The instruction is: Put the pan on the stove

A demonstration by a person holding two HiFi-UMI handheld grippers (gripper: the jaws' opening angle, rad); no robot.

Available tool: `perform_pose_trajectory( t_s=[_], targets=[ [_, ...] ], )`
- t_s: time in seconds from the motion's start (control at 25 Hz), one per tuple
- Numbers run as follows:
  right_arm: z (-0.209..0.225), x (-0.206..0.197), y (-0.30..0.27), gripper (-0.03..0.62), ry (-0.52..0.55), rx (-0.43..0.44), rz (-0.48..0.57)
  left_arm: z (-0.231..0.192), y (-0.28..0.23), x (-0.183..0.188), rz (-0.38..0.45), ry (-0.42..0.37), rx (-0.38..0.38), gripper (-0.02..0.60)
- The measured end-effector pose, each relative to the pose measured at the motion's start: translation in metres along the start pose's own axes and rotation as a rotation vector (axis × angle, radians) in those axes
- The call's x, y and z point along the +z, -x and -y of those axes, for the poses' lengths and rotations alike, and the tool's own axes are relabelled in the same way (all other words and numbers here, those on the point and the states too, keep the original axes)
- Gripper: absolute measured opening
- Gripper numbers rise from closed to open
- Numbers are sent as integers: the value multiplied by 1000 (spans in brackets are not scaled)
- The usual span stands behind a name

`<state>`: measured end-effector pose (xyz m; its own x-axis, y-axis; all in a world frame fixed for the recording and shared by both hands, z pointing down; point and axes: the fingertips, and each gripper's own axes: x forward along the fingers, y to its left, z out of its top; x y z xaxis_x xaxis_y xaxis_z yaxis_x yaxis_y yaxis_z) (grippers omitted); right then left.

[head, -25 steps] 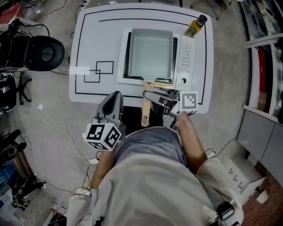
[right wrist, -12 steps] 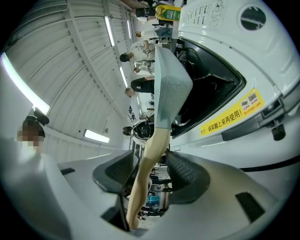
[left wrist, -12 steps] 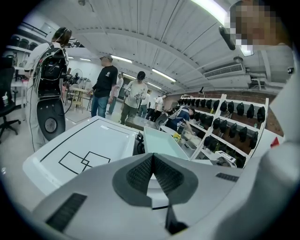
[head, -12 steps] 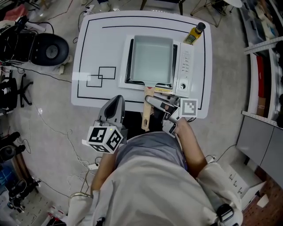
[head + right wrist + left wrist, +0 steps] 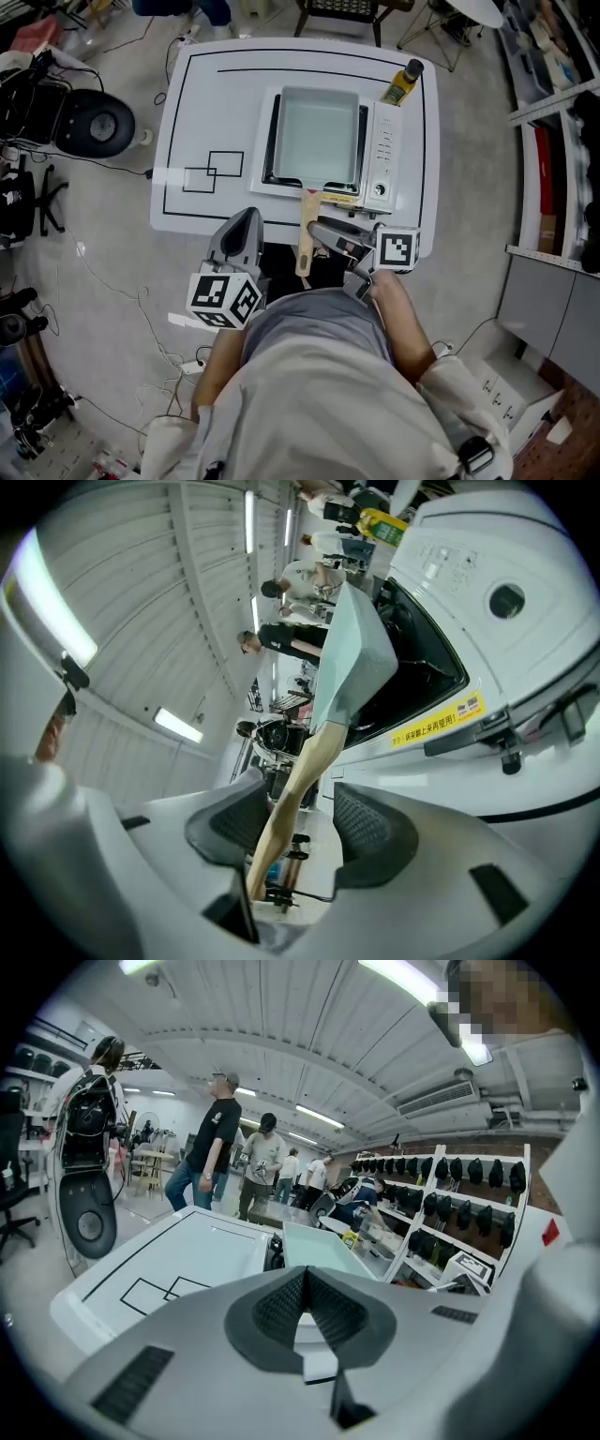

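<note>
A square pale green pan (image 5: 316,136) sits on the white tabletop stove (image 5: 382,169). Its wooden handle (image 5: 306,239) sticks out past the table's front edge toward me. My right gripper (image 5: 319,231) is at that handle. In the right gripper view the handle (image 5: 291,799) runs between the wide-apart jaws of my right gripper (image 5: 300,813), close to the left pad and clear of the right pad (image 5: 366,822). The pan (image 5: 352,658) and stove (image 5: 487,667) lie ahead. My left gripper (image 5: 246,217) hangs at the table's front edge, left of the handle, shut and empty (image 5: 305,1283).
A yellow oil bottle (image 5: 401,82) stands at the stove's far right corner. Black square outlines (image 5: 214,172) mark the white table (image 5: 197,103) left of the stove. A black round stool (image 5: 94,122) and cables are on the floor at left. People (image 5: 211,1143) stand beyond the table.
The head camera has shifted a little, so the table sits higher in view. The pan stays on the stove, and both grippers keep their places by the handle and the table edge.
</note>
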<state>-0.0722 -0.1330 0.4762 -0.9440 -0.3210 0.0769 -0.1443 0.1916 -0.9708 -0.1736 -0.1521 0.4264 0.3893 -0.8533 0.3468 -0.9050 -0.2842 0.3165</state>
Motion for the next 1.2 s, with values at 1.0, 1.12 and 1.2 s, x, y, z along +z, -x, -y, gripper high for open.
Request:
perform_pose_trajectory(
  t_s=[1.0,1.12,1.2],
  targets=[
    [-53,14,76,182,282,-135,103,42,21,19,123,50,-48,6],
    [-60,19,84,161,352,-164,119,46,22,19,130,41,-48,6],
    [-62,23,89,150,412,-202,127,50,21,19,129,31,-52,6]
  ],
)
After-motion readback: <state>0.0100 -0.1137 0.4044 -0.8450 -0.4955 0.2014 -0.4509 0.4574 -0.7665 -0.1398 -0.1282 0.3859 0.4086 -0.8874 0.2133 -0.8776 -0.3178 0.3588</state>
